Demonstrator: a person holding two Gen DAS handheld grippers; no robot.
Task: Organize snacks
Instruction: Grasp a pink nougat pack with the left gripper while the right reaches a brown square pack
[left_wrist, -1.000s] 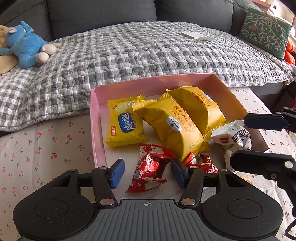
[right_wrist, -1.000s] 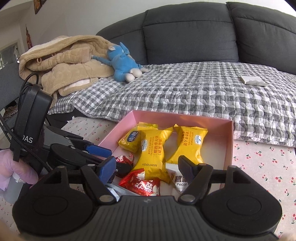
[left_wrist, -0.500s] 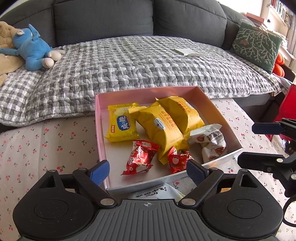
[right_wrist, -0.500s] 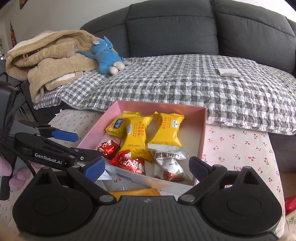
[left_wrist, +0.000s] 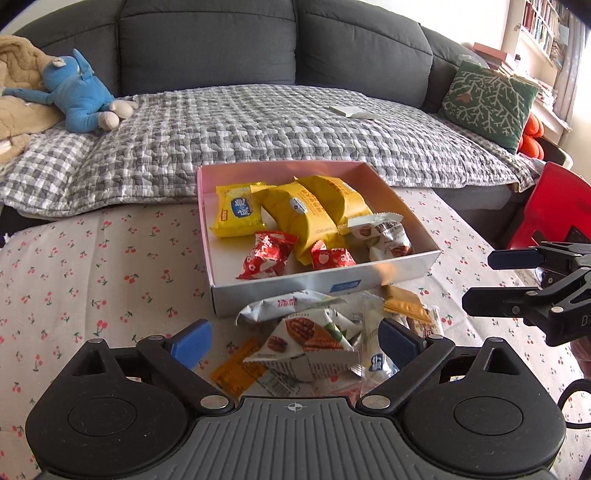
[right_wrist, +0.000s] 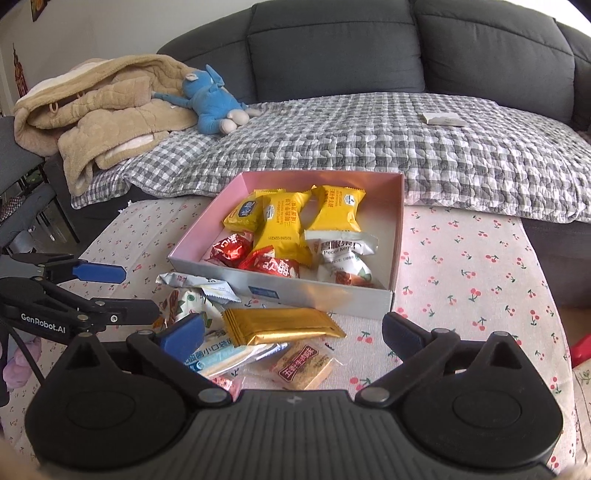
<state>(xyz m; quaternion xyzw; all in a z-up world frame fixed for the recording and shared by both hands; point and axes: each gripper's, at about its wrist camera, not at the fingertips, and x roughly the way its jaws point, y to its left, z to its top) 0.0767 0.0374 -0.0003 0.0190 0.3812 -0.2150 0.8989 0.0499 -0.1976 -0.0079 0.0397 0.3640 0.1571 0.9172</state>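
A pink-lined box (left_wrist: 402, 266) (right_wrist: 397, 236) on the cherry-print table holds three yellow packets (left_wrist: 295, 214) (right_wrist: 282, 221), two red candies (left_wrist: 266, 254) (right_wrist: 231, 246) and a white pecan packet (left_wrist: 384, 236) (right_wrist: 341, 258). Loose snacks lie in front of it: a white pecan pouch (left_wrist: 310, 339), a gold bar (right_wrist: 280, 325) and a brown biscuit (right_wrist: 304, 365). My left gripper (left_wrist: 295, 338) hovers over the loose pile, jaws still opening, nothing pressed between them. My right gripper (right_wrist: 293, 334) hangs above the gold bar, jaws also opening and holding nothing.
Behind the table a grey sofa carries a checked quilt (left_wrist: 258, 125), a blue plush toy (left_wrist: 79, 96) (right_wrist: 214, 99), a tan coat (right_wrist: 99, 110) and a green cushion (left_wrist: 487, 99). A red object (left_wrist: 550, 206) stands at the table's right edge.
Both grippers have pulled back from over the box toward the near table edge and spread their jaws wide. The loose snack pile has come into view under them.
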